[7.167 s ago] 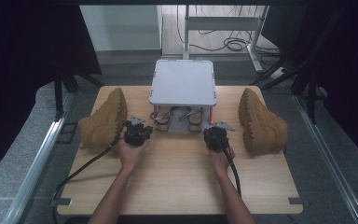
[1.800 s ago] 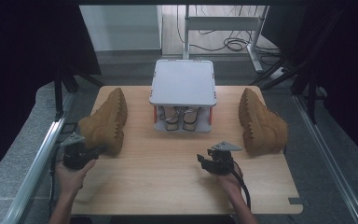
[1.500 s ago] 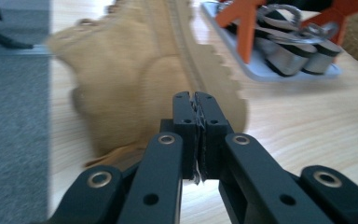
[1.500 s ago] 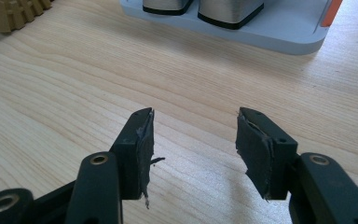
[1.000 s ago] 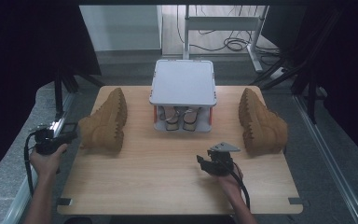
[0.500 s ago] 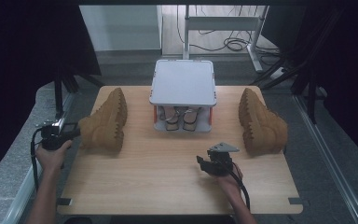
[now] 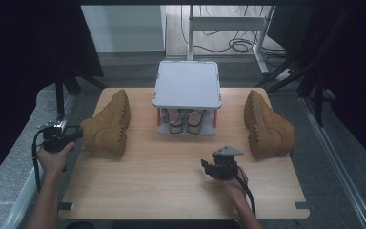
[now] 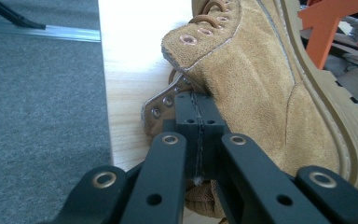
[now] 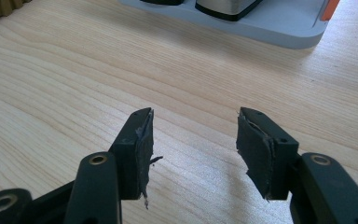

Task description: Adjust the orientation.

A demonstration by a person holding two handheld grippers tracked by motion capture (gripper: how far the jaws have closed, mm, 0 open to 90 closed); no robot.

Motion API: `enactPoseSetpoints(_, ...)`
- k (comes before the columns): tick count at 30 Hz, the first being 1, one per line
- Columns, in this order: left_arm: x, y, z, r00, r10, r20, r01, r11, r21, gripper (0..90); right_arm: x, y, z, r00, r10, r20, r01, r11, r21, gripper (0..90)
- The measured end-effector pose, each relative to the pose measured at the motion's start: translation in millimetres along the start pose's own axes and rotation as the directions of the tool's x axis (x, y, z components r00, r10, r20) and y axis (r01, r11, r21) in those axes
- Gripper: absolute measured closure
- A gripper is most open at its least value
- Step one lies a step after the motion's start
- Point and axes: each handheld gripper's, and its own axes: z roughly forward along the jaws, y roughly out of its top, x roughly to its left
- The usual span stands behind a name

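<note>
Gripping at the table's left edge, the left gripper [image 7: 74, 135] has its jaws pressed together at the ankle collar of the left tan suede boot [image 7: 107, 125]. In the left gripper view the two black pads [image 8: 200, 122] meet flat against each other, and whether a thin edge of the collar or a lace is pinched between them cannot be told; the pad tips touch the suede just below the row of copper eyelets [image 8: 187, 39]. This boot lies on its side at about 9 o'clock on the wooden table [image 7: 171, 186], sole turned toward the centre.

The right gripper [image 7: 208, 167], at about 5 o'clock, rests low over bare wood with its jaws spread partway; in the right gripper view nothing lies between the worn pads [image 9: 256, 151], and only table grain shows in the gap.

A second tan boot [image 7: 267, 126] lies at 3 o'clock, well apart from both grippers. A grey two-tier shoe rack [image 7: 188, 86] with orange posts stands at 12 o'clock, a pair of sandals [image 7: 185, 120] on its lower shelf.
</note>
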Motion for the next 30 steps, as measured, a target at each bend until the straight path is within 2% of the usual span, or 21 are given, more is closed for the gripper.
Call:
enactPoseSetpoints(13, -5.9, 7.0, -1.7, 0.9994, 0.008, 0.035, -0.008, 0.9999, -0.009, 90.0, 0.0, -0.3, 0.6, 1.0, -0.001, 0.005, 0.001, 1.0, 0.003, 46.2)
enactPoseSetpoints(19, -15.0, 12.3, 0.1, 0.9976, 0.03, 0.062, -0.03, 0.9996, 0.001, 90.0, 0.4, -0.4, 0.7, 1.0, -0.003, 0.008, 0.003, 1.0, 0.007, 46.2)
enactPoseSetpoints(22, -19.9, 14.7, 0.4, 0.9968, 0.031, 0.074, -0.03, 0.9995, -0.009, 90.0, 0.2, -0.3, 0.1, 0.9999, -0.006, 0.012, 0.005, 1.0, 0.006, 46.2)
enactPoseSetpoints(30, -36.7, 24.1, 0.5, 0.9949, 0.072, 0.071, -0.072, 0.9974, -0.008, 90.0, 0.0, -0.5, -0.5, 0.9998, -0.006, 0.016, 0.006, 1.0, 0.003, 46.2)
